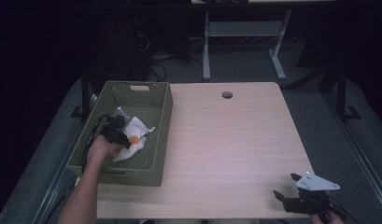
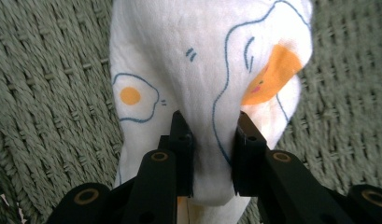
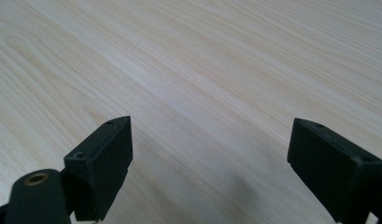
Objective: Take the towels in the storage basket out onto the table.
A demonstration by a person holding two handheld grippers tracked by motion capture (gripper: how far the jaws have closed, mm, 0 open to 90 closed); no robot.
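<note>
A white cloth printed with fried eggs in blue outline and orange lies in a green woven basket at the table's left. My left gripper reaches into the basket and is shut on a fold of that cloth; in the left gripper view both black pads press the fabric bunched between them. My right gripper rests near the table's front right corner, jaws wide apart. Between its fingertips lies only bare pale wood.
The basket has tall woven walls around the cloth. The pale wooden table has a round cable hole near its far edge. Beyond it stand a white desk frame and dark floor.
</note>
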